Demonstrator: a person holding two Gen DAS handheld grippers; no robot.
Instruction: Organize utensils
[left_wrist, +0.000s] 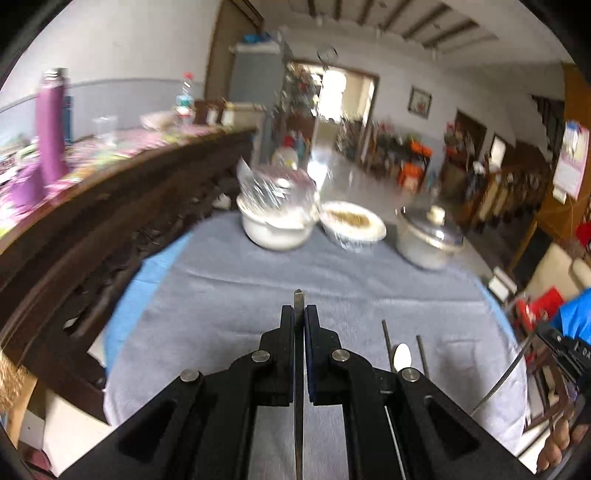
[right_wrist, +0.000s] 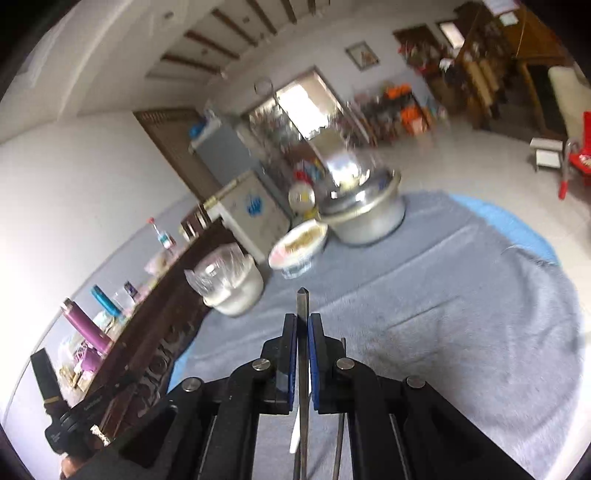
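I am over a round table with a grey cloth (left_wrist: 229, 295) on it. At the far side stand a white bowl with a crinkly plastic bag in it (left_wrist: 275, 221), a bowl of food under clear wrap (left_wrist: 352, 225) and a metal pot with a lid (left_wrist: 428, 236). A dark carved wooden rail (left_wrist: 122, 229) runs along one side, and behind it stands a purple bottle (left_wrist: 50, 125) on a flowery cloth. Nothing sits between me and the bowls. On the cloth beside my left gripper (left_wrist: 299, 314) lie a white spoon (left_wrist: 402, 356) and two thin dark sticks (left_wrist: 387, 345), set side by side and pointing toward the bowls. My left gripper is squeezed tight on a metal chopstick (left_wrist: 298, 301). It points away from me, toward the bowls, running straight along my fingers. Its tip sticks out just past them, and the rest goes back between them. My right gripper (right_wrist: 303, 317) is squeezed tight on another metal chopstick (right_wrist: 303, 306) in the same way, tip out in front. Under it I see one more thin stick (right_wrist: 339, 435) and something white (right_wrist: 294, 439), too hidden to name.
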